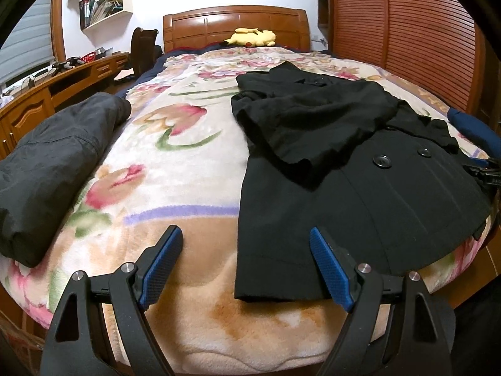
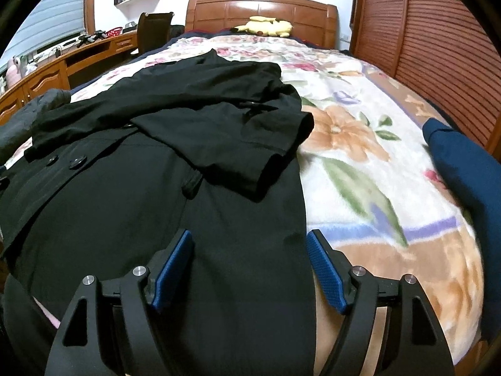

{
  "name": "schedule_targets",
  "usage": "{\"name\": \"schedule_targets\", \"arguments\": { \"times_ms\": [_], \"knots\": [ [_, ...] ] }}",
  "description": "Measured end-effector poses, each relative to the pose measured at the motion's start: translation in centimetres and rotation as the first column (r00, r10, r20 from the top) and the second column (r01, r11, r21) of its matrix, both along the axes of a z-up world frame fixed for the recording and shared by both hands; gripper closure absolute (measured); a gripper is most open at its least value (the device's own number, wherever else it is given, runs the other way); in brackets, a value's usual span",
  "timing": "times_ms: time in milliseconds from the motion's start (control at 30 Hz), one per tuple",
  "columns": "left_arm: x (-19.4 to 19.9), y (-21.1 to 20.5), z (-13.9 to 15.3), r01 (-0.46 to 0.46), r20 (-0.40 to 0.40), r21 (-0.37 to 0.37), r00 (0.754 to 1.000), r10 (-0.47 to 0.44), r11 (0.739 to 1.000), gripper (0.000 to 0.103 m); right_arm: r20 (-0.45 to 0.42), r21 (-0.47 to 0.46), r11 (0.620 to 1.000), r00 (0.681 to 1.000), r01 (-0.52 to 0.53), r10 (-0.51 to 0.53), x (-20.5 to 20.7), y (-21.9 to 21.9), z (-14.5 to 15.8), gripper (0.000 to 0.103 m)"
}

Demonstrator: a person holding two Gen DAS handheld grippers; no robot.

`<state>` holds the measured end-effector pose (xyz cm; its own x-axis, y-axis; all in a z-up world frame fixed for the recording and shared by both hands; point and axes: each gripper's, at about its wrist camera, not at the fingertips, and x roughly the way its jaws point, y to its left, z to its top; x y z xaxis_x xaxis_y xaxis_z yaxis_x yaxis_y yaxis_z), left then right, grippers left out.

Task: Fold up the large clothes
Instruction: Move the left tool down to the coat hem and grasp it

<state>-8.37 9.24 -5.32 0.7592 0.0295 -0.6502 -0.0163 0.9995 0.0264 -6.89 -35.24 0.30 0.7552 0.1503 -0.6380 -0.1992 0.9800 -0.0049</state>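
Note:
A black double-breasted coat lies flat on the flowered blanket, both sleeves folded in across its chest. It also fills the right wrist view. My left gripper is open and empty, just above the coat's lower left hem corner, which lies between its fingers. My right gripper is open and empty over the coat's lower right hem edge. The right gripper's tip also shows at the right edge of the left wrist view.
A dark grey jacket lies folded on the bed's left side. A navy garment lies on the right side. A yellow plush toy rests by the wooden headboard. A desk stands left, slatted wardrobe doors right.

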Motion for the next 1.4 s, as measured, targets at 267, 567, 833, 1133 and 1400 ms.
{"name": "schedule_targets", "arguments": {
  "times_ms": [267, 567, 833, 1133, 1400],
  "knots": [
    [-0.7, -0.2, 0.1, 0.04, -0.008, -0.045, 0.999, -0.04, 0.998, 0.05, -0.019, 0.033, 0.999, 1.0, -0.006, 0.007, -1.5, -0.7, 0.3, 0.026],
    [-0.7, -0.7, -0.2, 0.038, -0.01, -0.062, 0.999, -0.039, 0.997, 0.054, -0.009, 0.044, 0.998, 0.999, -0.052, 0.052, -4.4, -1.6, 0.2, 0.026],
    [-0.4, -1.3, 0.1, 0.04, -0.028, -0.062, 0.999, -0.042, 0.997, 0.067, -0.016, 0.044, 0.997, 0.998, -0.057, 0.058, -4.3, -0.9, 0.3, 0.028],
    [-0.7, -1.0, 0.0, 0.044, -0.03, -0.083, 0.998, -0.047, 0.996, 0.068, -0.012, 0.028, 0.998, 0.998, -0.061, 0.061, -3.8, -0.1, 0.2, 0.029],
    [-1.9, -1.9, 1.0, 0.076, -0.003, -0.076, 0.997, -0.077, 0.994, 0.097, -0.01, 0.025, 0.997, 0.997, -0.073, 0.074, -4.0, -0.1, 0.3, 0.032]
  ]
}}
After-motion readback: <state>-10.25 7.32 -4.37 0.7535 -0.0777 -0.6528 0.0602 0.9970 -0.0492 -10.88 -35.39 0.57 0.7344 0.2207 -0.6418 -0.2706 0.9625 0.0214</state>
